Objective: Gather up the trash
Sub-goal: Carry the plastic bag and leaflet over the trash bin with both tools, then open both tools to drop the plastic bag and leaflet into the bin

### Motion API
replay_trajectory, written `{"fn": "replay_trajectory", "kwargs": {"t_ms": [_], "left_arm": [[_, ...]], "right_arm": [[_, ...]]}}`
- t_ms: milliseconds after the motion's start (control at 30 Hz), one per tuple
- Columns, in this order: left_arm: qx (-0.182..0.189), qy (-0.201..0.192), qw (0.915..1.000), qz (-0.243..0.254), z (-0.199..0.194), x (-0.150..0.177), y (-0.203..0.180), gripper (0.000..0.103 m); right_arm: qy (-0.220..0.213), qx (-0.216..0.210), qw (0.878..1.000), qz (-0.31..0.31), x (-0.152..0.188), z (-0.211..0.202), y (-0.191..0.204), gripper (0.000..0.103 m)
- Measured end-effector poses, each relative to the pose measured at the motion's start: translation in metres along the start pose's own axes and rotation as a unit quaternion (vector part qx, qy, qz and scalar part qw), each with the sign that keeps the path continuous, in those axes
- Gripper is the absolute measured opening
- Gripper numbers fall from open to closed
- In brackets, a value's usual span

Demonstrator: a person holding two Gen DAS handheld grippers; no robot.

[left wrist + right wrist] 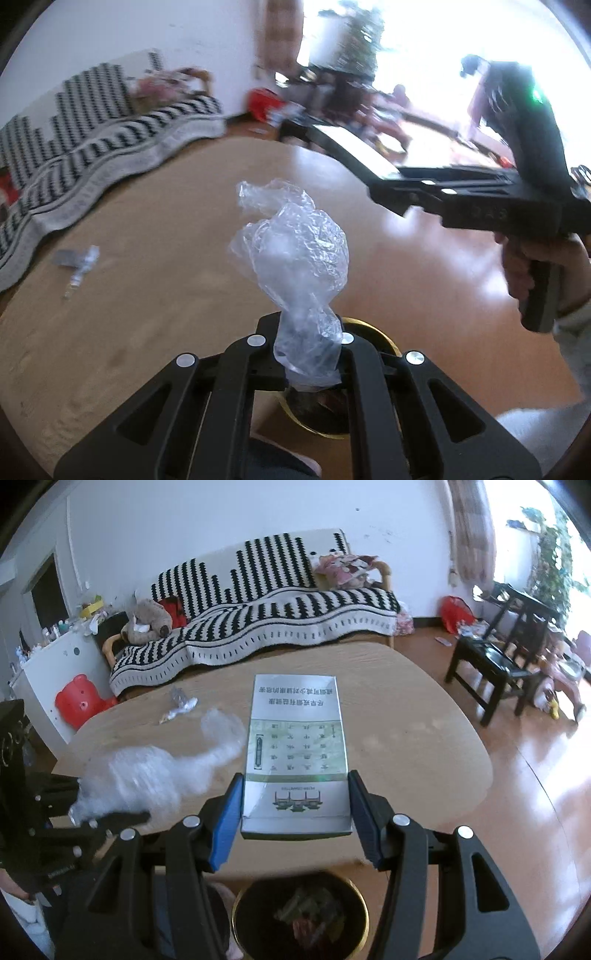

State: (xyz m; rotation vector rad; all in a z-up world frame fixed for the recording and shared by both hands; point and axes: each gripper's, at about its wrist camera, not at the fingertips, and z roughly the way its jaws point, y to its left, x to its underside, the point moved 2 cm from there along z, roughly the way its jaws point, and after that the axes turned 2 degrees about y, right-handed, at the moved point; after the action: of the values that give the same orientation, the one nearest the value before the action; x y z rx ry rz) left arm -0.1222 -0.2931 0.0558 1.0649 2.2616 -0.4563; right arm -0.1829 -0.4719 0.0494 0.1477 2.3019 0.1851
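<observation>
Both claws loaded: left gripper [306, 354] pinches plastic wrap [295, 251], right gripper [295, 812] clamps carton [297, 746]; center over bin [300, 915] before releasing.

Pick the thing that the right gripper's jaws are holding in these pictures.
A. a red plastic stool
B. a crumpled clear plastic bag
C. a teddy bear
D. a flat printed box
D: in the right wrist view the right gripper has its blue pads against both sides of the flat printed box, above the wooden table; the crumpled clear plastic bag is in the left gripper instead.
</observation>
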Motion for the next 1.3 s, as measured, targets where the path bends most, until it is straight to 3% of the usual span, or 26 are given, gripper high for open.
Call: {"fn": "replay_trajectory", "kwargs": {"t_ms": [133,267,400,533,767,1000,1100,1133,1167,1233,1300], "left_arm": [[0.023,0.038,0.9988,0.019,0.019,0.017,-0.044,0.006],[0.035,0.08,0.9961,-0.01,0.061,0.035,-0.056,0.006],[0.049,0.135,0.9887,-0.043,0.114,0.062,-0.065,0.006],[0.052,0.192,0.9792,-0.042,0.164,0.086,-0.073,0.006],[0.059,0.241,0.9663,-0.069,0.211,0.104,-0.06,0.006],[0.059,0.237,0.9666,-0.078,0.216,0.102,-0.042,0.006],[0.043,0.236,0.9693,-0.056,0.211,0.104,-0.055,0.007],[0.036,0.234,0.9704,-0.048,0.209,0.103,-0.061,0.016],[0.029,0.231,0.9716,-0.042,0.206,0.102,-0.064,0.048],[0.023,0.217,0.9748,-0.044,0.197,0.098,-0.07,0.096],[0.044,0.194,0.9787,-0.051,0.182,0.091,-0.075,0.096]], "right_arm": [[0.023,0.0,0.999,0.034,0.048,-0.014,-0.029,0.055],[0.075,-0.01,0.993,0.088,0.107,0.006,-0.056,0.055],[0.145,-0.044,0.978,0.145,0.165,0.052,-0.07,0.055],[0.203,-0.057,0.958,0.193,0.21,0.1,-0.082,0.055],[0.24,-0.074,0.94,0.23,0.233,0.135,-0.091,0.055],[0.238,-0.077,0.938,0.239,0.22,0.137,-0.098,0.055],[0.24,-0.084,0.934,0.253,0.219,0.129,-0.1,0.057],[0.233,-0.092,0.932,0.263,0.216,0.126,-0.104,0.062],[0.221,-0.098,0.93,0.275,0.215,0.118,-0.108,0.079],[0.199,-0.103,0.933,0.283,0.209,0.101,-0.113,0.096],[0.165,-0.103,0.941,0.277,0.199,0.075,-0.117,0.096]]}}
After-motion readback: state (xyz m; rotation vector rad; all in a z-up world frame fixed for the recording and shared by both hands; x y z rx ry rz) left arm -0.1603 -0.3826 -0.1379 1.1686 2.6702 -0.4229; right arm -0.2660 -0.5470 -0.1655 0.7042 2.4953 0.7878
